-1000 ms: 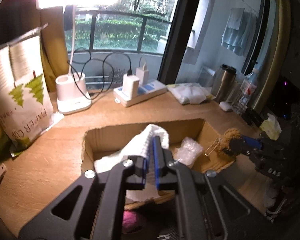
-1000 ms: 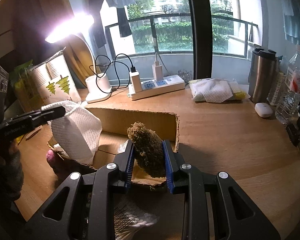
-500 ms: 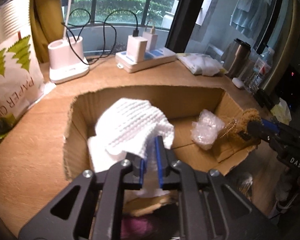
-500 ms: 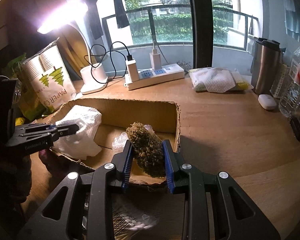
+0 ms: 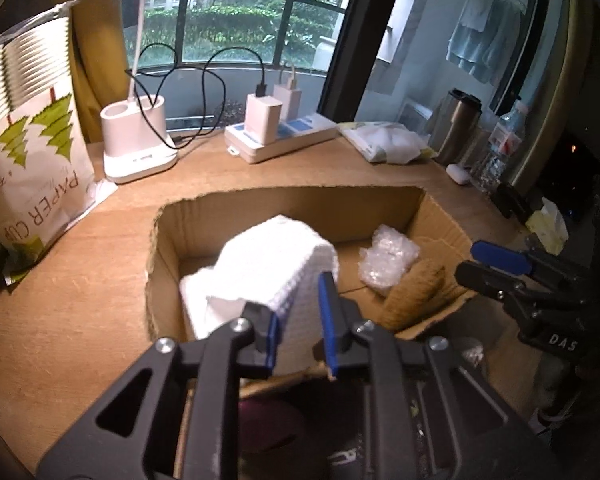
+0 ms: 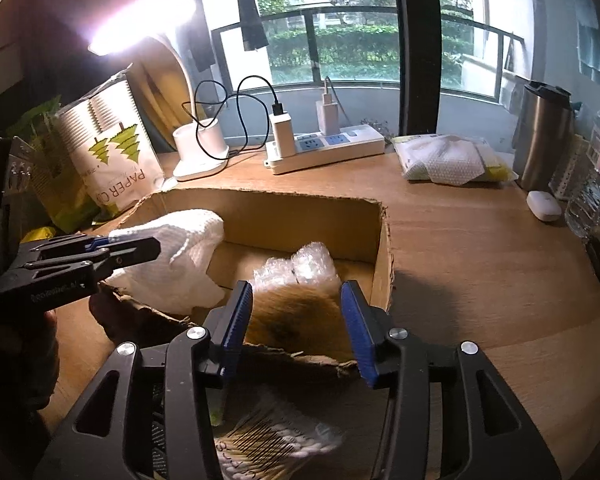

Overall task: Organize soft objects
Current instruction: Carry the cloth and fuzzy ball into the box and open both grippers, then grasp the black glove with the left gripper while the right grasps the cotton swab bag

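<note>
An open cardboard box (image 5: 284, 204) (image 6: 284, 216) sits on the wooden desk. A white waffle cloth (image 5: 276, 264) (image 6: 180, 256) lies in its left part. My left gripper (image 5: 300, 312) (image 6: 140, 246) is open around the cloth's near edge. A brown fuzzy sponge (image 5: 412, 292) (image 6: 296, 312) lies in the box's right near corner, next to a clear bubble-wrap wad (image 5: 388, 256) (image 6: 300, 264). My right gripper (image 6: 296, 308) (image 5: 484, 264) is open, its jaws spread either side of the sponge without holding it.
A paper-cup bag (image 5: 32, 152), a white lamp base (image 5: 136, 140) and a power strip with chargers (image 5: 276, 136) stand behind the box. A folded cloth pack (image 6: 452, 160), a steel mug (image 6: 544, 136) and an earbud case (image 6: 544, 204) are at right. A cotton-swab pack (image 6: 268, 444) lies before the box.
Both grippers opened. The cloth now rests in the box's left part, and the sponge dropped from the right gripper into the box's near right corner.
</note>
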`<state>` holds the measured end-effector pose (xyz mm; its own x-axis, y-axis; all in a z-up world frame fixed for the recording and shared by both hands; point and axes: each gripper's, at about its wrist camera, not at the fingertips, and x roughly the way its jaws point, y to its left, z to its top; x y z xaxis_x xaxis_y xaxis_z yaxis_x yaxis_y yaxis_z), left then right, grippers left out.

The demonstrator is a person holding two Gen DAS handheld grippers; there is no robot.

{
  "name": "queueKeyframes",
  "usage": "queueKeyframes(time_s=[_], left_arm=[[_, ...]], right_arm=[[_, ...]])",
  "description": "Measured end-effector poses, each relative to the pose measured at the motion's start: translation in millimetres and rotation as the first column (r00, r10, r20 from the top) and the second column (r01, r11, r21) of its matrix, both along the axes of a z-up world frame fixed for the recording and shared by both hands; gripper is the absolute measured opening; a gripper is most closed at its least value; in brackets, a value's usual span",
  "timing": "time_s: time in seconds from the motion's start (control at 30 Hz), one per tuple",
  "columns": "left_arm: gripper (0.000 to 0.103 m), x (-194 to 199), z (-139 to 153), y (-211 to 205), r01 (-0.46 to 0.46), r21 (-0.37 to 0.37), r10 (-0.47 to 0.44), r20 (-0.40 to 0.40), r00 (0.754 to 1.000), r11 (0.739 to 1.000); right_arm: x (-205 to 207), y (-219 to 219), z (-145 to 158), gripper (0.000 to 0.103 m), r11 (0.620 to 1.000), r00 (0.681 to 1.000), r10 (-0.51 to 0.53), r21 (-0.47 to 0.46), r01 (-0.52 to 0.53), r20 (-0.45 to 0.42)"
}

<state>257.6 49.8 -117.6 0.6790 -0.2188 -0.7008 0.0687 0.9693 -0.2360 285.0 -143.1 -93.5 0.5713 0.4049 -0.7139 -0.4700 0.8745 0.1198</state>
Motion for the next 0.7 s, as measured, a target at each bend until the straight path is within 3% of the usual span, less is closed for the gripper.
queueKeyframes(time_s=[0.33,0.4,0.43,0.7], left_arm=[[0.025,-15,14,-4,0.015,0.009,-0.015,0.04,0.999,1.0],[0.068,-18,17,-6,0.015,0.021,-0.016,0.042,0.999,1.0],[0.1,-19,17,-6,0.009,0.022,-0.01,0.044,0.999,1.0],[0.102,-35,27,-6,-0.021,0.057,0.017,0.066,0.998,0.998]], right_arm=[[-24,1,19,0.049,1.0,0.999,-0.005,-0.002,0.005,0.051],[-28,-1,22,0.049,1.0,0.998,-0.011,0.001,0.011,0.06],[-30,-3,24,0.049,1.0,0.998,-0.013,0.002,0.013,0.065],[-49,-5,34,0.05,1.0,0.995,-0.017,0.01,0.016,0.093]])
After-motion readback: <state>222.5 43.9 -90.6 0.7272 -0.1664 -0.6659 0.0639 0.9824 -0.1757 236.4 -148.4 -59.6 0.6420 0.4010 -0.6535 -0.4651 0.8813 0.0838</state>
